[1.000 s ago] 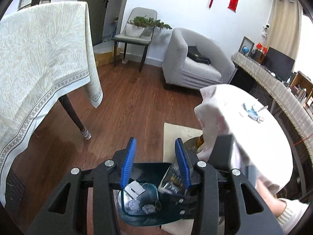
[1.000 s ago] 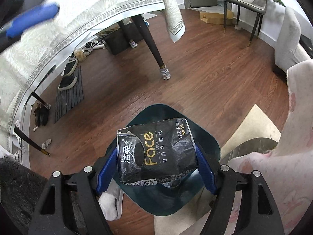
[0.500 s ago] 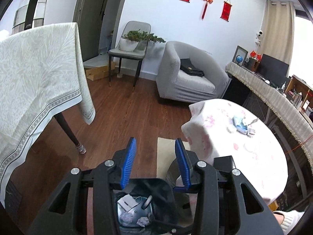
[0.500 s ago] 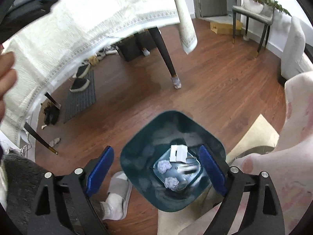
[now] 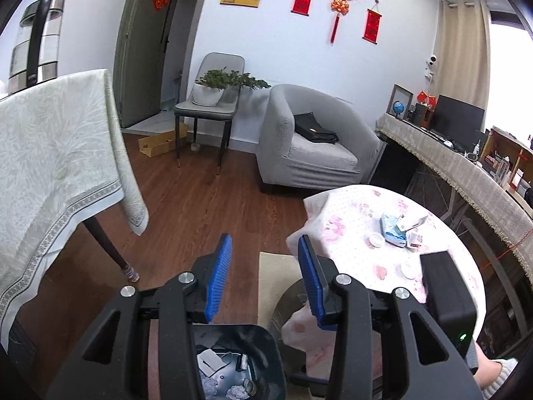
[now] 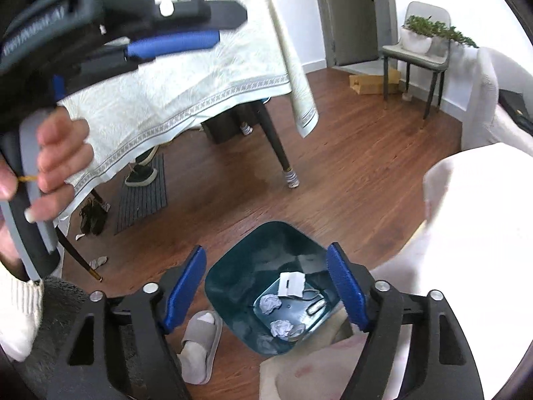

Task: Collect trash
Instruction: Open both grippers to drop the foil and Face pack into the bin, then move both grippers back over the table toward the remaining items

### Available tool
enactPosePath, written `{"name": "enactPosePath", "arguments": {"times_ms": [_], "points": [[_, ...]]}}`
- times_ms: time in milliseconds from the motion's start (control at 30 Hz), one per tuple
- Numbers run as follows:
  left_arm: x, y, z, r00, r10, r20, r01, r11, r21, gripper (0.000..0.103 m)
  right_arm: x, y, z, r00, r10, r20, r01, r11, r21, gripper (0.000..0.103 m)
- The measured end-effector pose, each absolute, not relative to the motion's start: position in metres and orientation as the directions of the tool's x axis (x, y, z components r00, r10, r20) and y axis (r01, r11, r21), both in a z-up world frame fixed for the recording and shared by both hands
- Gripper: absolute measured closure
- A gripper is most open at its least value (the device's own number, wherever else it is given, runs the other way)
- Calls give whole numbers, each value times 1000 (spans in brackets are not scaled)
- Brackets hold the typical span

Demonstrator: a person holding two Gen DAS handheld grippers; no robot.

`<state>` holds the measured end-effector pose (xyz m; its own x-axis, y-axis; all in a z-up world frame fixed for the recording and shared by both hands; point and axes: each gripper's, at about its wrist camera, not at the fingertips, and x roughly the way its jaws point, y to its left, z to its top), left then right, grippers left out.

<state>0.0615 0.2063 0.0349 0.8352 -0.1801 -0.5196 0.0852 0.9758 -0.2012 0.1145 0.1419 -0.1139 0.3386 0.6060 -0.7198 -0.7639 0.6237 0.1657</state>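
While closing with nothing between its pads, right claw hangs above teal bin, mouth upward. Inside, below: white card, paper balls. Left claw apart, empty; bin beneath it.

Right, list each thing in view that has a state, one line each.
Trash bin: open-topped, holding crumpled paper and a white card.
Right tool: above the bin, jaws closing, nothing between them.
Left tool: jaws apart, nothing between them.
Round table: cloth-covered, small litter on top.
Door: shut.
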Motion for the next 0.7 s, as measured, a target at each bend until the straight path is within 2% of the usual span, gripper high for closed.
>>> {"name": "enactPosePath", "arguments": {"times_ms": [367, 500, 700], "points": [[76, 156, 37, 825, -237, -513, 161, 969, -188, 57, 129, 72, -93, 456, 573, -681, -676, 721, 154, 33], [82, 138, 35, 818, -249, -518, 180, 967, -180, 49, 135, 43, -88, 493, 556, -669, -636, 755, 159, 33], [88, 106, 29, 796, -282, -535, 234, 959, -158, 44, 141, -3, -81, 550, 527, -648, -577, 801, 162, 33]]}}
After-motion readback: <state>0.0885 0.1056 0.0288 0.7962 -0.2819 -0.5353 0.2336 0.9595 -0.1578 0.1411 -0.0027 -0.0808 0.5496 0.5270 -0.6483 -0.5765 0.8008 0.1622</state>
